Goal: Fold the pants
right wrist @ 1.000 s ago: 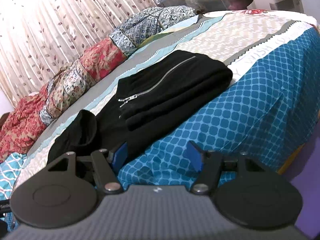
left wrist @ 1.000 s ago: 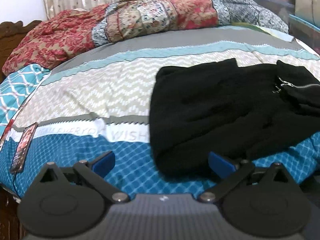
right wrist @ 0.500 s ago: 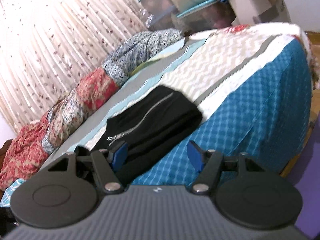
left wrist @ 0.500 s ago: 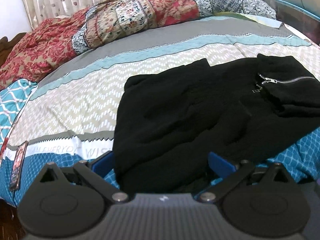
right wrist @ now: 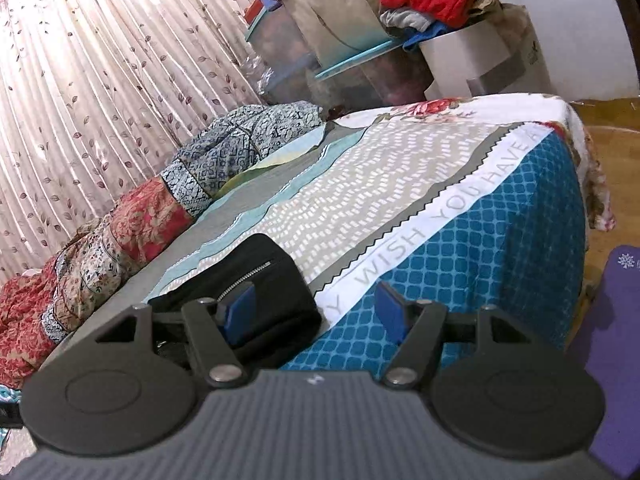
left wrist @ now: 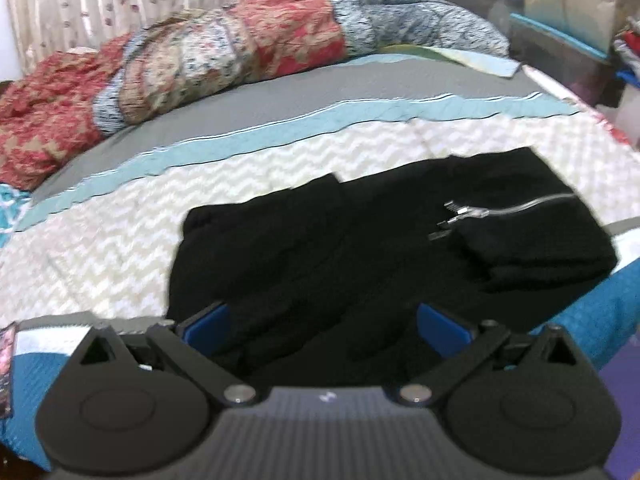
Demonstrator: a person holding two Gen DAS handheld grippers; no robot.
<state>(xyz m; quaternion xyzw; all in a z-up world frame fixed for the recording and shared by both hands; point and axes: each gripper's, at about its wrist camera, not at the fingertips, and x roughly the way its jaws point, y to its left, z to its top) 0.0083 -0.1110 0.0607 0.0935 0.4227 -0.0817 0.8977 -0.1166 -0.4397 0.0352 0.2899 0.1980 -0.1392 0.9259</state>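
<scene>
Black pants point(left wrist: 360, 256) lie partly folded on the bed, with a silver zipper point(left wrist: 500, 212) on the doubled-over right part. My left gripper point(left wrist: 324, 326) is open and empty, just in front of the pants' near edge. In the right wrist view the pants' folded end point(right wrist: 256, 280) shows at lower left. My right gripper point(right wrist: 316, 312) is open and empty, over the bed's near edge, right of the pants.
The bed has a patterned cover point(left wrist: 280, 152) in grey, teal and cream bands. A rolled floral quilt point(left wrist: 200, 64) lies along the far side by the curtain point(right wrist: 100, 80). Boxes and piled clothes point(right wrist: 432, 4) stand beyond the bed. A purple mat point(right wrist: 616, 320) lies on the floor.
My left gripper has moved right, so the pants now sit centred before it. My right gripper has drawn back and swung right, away from the pants. Both stay open.
</scene>
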